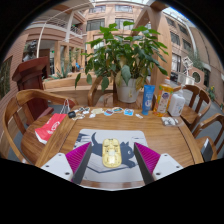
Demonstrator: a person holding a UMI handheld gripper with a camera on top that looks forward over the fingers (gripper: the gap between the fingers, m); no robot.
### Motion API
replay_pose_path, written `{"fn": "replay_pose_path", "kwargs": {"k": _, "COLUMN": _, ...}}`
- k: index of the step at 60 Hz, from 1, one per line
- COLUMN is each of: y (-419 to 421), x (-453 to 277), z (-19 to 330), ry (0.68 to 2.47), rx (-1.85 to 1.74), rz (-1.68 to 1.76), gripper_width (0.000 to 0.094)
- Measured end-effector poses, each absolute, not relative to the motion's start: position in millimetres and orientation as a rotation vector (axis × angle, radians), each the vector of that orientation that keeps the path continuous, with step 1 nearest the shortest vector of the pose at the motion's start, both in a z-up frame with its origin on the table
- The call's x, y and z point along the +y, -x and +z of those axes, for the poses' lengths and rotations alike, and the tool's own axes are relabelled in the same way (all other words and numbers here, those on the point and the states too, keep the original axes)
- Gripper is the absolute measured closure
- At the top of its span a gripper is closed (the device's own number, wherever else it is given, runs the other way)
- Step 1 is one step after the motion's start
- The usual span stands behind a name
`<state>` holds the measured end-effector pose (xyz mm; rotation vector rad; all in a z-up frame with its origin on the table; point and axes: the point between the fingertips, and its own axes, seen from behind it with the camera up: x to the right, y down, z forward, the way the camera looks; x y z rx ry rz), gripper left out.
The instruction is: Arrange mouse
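Observation:
A yellow mouse (111, 152) lies on a grey mouse mat (112, 166) on the wooden table (160, 135). It stands between my gripper's (111, 158) two fingers, with a gap at either side. The magenta pads (78, 157) flank it left and right. The gripper is open and holds nothing.
Beyond the mat, a row of small items (105, 112) lies across the table. A blue bottle (148, 97) and a white box (176, 103) stand at the far right. A red packet (49, 127) lies at the left. A potted plant (124, 55) stands behind. Wooden chairs (20, 115) surround the table.

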<state>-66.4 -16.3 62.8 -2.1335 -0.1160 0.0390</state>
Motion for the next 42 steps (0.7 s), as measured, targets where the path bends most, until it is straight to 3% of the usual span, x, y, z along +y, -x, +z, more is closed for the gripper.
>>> {"fn": "replay_pose_path", "kwargs": {"k": 24, "y": 52, "x": -131, "z": 189, "ry": 2.012, "rx": -0.083, "rz": -0.024, "gripper_width": 0.0082}}
{"fn": "replay_pose_path", "kwargs": {"k": 42, "y": 54, "x": -197, "z": 207, "ry": 2.010, "rx": -0.092, "rz": -0.023, "gripper_width": 0.0079}}
